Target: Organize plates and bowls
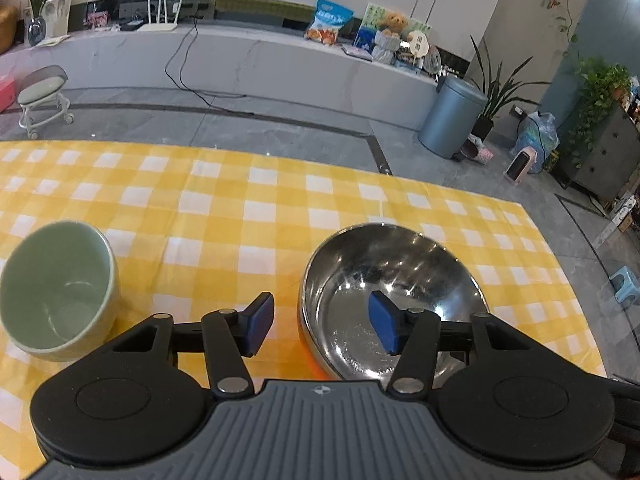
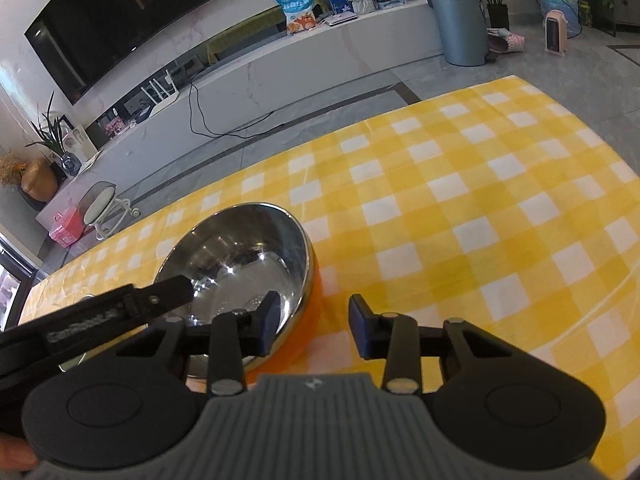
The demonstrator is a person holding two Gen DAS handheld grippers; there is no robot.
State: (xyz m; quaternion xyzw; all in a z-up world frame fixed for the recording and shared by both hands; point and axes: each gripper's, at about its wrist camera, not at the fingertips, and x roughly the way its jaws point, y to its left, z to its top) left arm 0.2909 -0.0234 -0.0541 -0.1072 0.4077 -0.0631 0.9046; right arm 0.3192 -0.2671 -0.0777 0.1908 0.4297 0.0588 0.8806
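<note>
Steel bowl (image 1: 384, 292) near rim hidden by left tool (image 1: 322, 322) | green bowl (image 1: 56, 290) edge cropped

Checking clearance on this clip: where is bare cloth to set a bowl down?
The widest bare stretch of the checked tablecloth lies right of the steel bowl, out to the table edges. A narrower patch lies between the steel bowl and the green bowl. It is crowded around the steel bowl, where both tongs straddle its rim.
</note>
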